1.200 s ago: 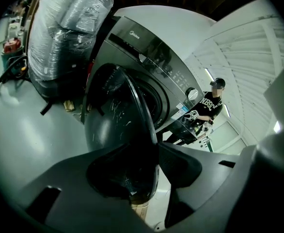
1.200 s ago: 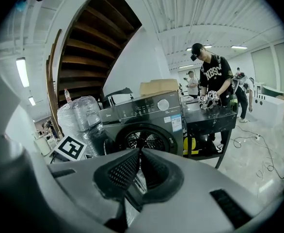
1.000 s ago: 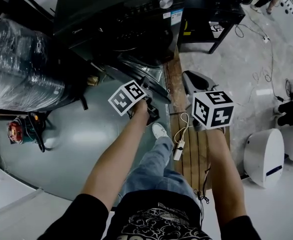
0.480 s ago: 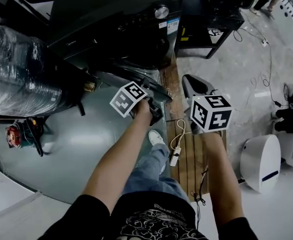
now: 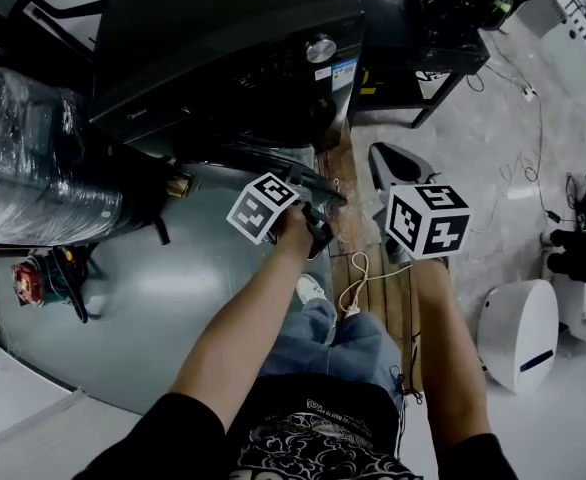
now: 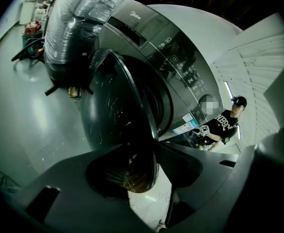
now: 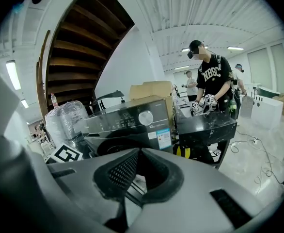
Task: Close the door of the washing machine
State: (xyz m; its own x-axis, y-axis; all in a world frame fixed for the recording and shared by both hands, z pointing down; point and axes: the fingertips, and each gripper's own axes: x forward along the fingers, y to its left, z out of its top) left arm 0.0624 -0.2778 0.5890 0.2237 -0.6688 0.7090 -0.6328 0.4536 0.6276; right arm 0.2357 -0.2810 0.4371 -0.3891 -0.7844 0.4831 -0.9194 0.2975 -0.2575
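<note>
The dark front-loading washing machine point(image 5: 243, 58) stands at the top of the head view with its round door point(image 5: 273, 168) swung partly open. My left gripper point(image 5: 318, 230) is shut on the door's free rim. In the left gripper view the door point(image 6: 113, 106) runs edge-on between the pads of the left gripper point(image 6: 154, 166), and the machine's drum opening point(image 6: 156, 101) shows behind it. My right gripper point(image 5: 385, 160) hovers to the right of the door and touches nothing. In the right gripper view the right gripper point(image 7: 138, 152) has its pads together and empty, and the washing machine point(image 7: 127, 118) lies ahead.
A plastic-wrapped bundle point(image 5: 33, 158) lies left of the machine and a black table point(image 5: 423, 38) stands to its right, with a person point(image 7: 212, 81) at it. A white appliance point(image 5: 518, 323), a wooden plank strip point(image 5: 383, 308) and a power strip with its cable point(image 5: 358, 288) are on the floor.
My left gripper has moved with the door rim toward the machine front, narrowing the opening. The right gripper has drifted forward beside it.
</note>
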